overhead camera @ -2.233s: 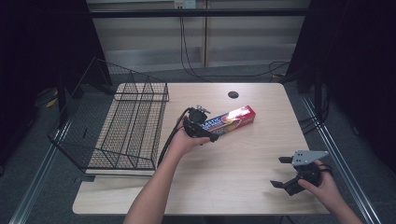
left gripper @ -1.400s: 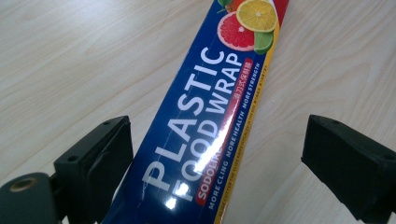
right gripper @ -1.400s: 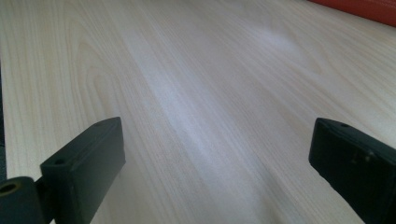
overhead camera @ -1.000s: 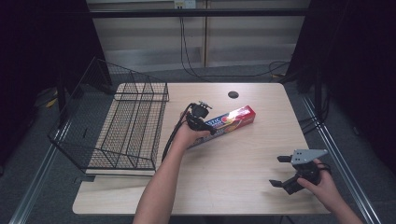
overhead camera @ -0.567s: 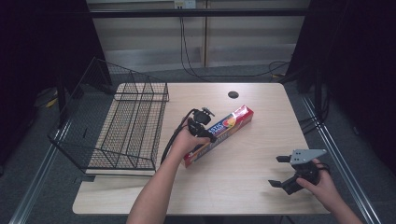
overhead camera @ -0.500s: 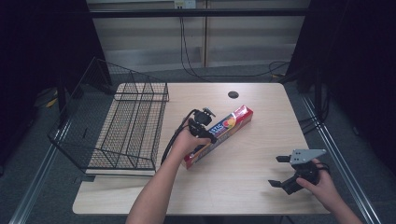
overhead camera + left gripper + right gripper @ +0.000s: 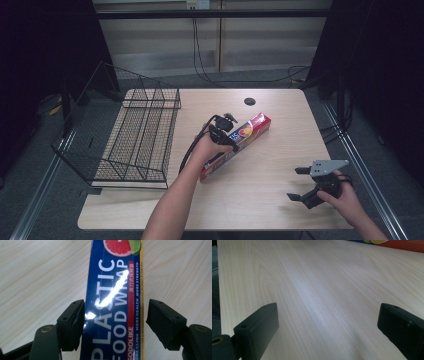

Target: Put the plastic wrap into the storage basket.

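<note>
Box: long blue-and-red cardboard plastic-wrap box (image 7: 235, 146), mid-table, lying diagonally, red end toward far right corner.
Left gripper (image 7: 115, 323): jaws just opening, straddling box, right pad clear.
Right gripper (image 7: 300, 185): jaws apart, empty, near right edge.

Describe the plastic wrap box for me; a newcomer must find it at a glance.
On the light wooden table, right of the black wire basket, a long narrow box lies slantwise near the middle. It is the only printed item there: blue with white PLASTIC FOOD WRAP lettering, a grapefruit picture and a red end.

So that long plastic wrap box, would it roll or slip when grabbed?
The plastic wrap box has flat sides, so it probably won't roll. Its glossy face glares, so it may slip. Being long, it could swing if gripped off-centre.
</note>
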{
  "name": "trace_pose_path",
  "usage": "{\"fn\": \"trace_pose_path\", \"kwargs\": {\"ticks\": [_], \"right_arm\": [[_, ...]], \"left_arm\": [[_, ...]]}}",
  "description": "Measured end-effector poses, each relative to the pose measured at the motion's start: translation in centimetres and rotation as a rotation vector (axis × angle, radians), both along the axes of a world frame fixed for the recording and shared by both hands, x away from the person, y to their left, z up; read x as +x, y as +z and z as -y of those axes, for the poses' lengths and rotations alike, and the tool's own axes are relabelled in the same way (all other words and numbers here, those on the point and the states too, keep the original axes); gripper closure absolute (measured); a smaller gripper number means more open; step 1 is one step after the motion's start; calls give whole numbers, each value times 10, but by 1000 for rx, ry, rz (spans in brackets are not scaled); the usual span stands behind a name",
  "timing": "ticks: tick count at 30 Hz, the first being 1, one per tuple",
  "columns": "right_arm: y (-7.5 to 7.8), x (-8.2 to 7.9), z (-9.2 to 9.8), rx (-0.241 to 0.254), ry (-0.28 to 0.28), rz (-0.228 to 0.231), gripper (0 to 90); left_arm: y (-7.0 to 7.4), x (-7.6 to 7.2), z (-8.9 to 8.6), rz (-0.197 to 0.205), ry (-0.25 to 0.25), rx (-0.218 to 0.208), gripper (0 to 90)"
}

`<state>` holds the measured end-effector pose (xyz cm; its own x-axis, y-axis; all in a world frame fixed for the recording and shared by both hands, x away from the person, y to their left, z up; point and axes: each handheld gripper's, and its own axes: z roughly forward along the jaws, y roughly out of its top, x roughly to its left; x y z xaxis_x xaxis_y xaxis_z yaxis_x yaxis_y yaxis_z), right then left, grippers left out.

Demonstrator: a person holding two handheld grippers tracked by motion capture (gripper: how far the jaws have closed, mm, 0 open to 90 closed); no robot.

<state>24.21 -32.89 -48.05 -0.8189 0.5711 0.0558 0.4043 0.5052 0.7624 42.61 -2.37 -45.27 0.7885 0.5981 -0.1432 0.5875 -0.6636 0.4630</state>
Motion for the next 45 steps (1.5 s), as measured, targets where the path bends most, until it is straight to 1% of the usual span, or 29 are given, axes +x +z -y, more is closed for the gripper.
{"fn": "trace_pose_path", "kwargs": {"ticks": [1, 4, 6, 7, 8, 10, 11, 12, 16, 17, 19, 20, 21, 22, 24, 25, 26, 27, 28, 29, 32, 33, 34, 36, 37, 38, 39, 41, 45], "right_arm": [[0, 0, 0, 1, 1, 0, 32], [0, 0, 1, 0, -6, 3, 32], [1, 0, 1, 3, -9, 1, 32], [1, 0, 1, 5, -9, 2, 32], [1, 0, 1, 6, -6, 4, 32], [1, 0, 2, 10, 1, 4, 32], [2, 0, 2, 11, -1, 3, 32], [2, 0, 1, 18, -4, 2, 32], [2, 1, 0, 28, -1, 1, 32], [2, 1, 0, 28, -1, 1, 32], [2, 1, 0, 28, 3, 0, 32], [2, 1, 0, 28, 3, 0, 32], [2, 1, 0, 27, 5, 1, 32], [2, 1, 1, 30, 0, 2, 32], [2, 1, 1, 36, -1, 2, 32], [2, 1, 2, 37, -1, 2, 32], [2, 1, 2, 40, -3, 0, 32], [2, 1, 2, 41, -2, 0, 32], [2, 1, 2, 41, -2, 0, 32], [3, 1, 1, 41, 2, 1, 32], [3, 1, 2, 43, 8, 1, 32], [3, 1, 2, 43, 4, 0, 32], [4, 1, 2, 47, 2, 0, 32], [4, 1, 2, 49, 1, 3, 32], [4, 2, 2, 51, 3, 4, 32], [4, 1, 2, 51, 3, 3, 32], [4, 2, 2, 54, 5, 3, 32], [5, 1, 2, 59, 2, 1, 32], [4, 2, 2, 61, 1, 1, 32]], "left_arm": [[-1, 0, 2, 5, 10, -3, 312], [-1, 2, 4, 10, 7, 13, 330], [-2, 1, 4, 18, 15, 19, 387], [0, 2, 2, 15, -17, 48, 387], [0, 0, 3, 12, 0, 41, 398], [2, -2, 3, -1, -13, 55, 410], [2, -4, 2, -16, -5, 52, 414], [3, -5, 1, -24, -15, 65, 414], [4, -8, 4, -17, -20, 85, 391], [4, -8, 4, -17, -20, 85, 378], [-1, -4, 7, -30, -6, 55, 355], [-1, -4, 7, -30, -6, 55, 358], [-3, -2, 9, -31, -14, 66, 358], [-5, -2, 12, -22, -5, 71, 386], [-4, 0, 12, -31, -20, 83, 391], [-4, -1, 13, -21, -23, 85, 405], [-3, 0, 14, -22, -35, 101, 415], [-2, -1, 14, -35, -29, 111, 421], [-2, -1, 14, -35, -29, 111, 429], [0, -2, 16, -66, -16, 116, 435], [2, -4, 16, -69, -11, 111, 439], [5, -4, 16, -69, -26, 125, 439], [8, -5, 16, -56, -24, 126, 441], [13, -5, 15, -76, -7, 125, 441], [19, -5, 12, -72, -8, 114, 442], [23, -5, 11, -84, 8, 102, 442], [26, -4, 9, -88, 21, 100, 442], [34, -4, 7, -71, 16, 109, 442], [47, -4, -2, -84, 42, 94, 441]]}}
